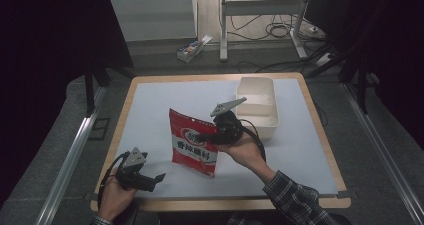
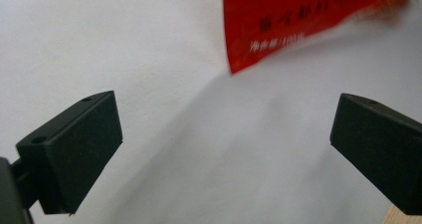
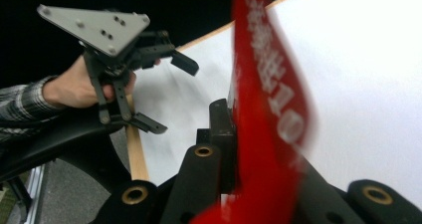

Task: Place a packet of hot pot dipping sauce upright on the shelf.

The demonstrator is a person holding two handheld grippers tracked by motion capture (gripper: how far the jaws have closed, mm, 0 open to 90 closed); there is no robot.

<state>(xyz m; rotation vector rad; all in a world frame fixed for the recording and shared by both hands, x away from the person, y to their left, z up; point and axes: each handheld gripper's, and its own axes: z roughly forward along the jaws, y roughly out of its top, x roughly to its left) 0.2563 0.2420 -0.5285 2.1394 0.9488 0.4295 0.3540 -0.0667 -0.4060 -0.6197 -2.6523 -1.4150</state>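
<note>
Near the table's middle, my right gripper (image 1: 218, 133) clamps the red printed snack bag (image 1: 194, 143), held up on edge. My left gripper (image 1: 145, 179), jaws apart at the near-left corner, is nearer; the white plastic box (image 1: 257, 106) sits far-right.

Table (image 1: 150, 115): packet (image 1: 192, 142) at frame centre; tub (image 1: 257, 107) right of it, upper centre; left gripper (image 1: 152, 179) lower left, apart.

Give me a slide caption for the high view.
Right tool lifts a red snack bag off the white table; left tool waits open.
</note>
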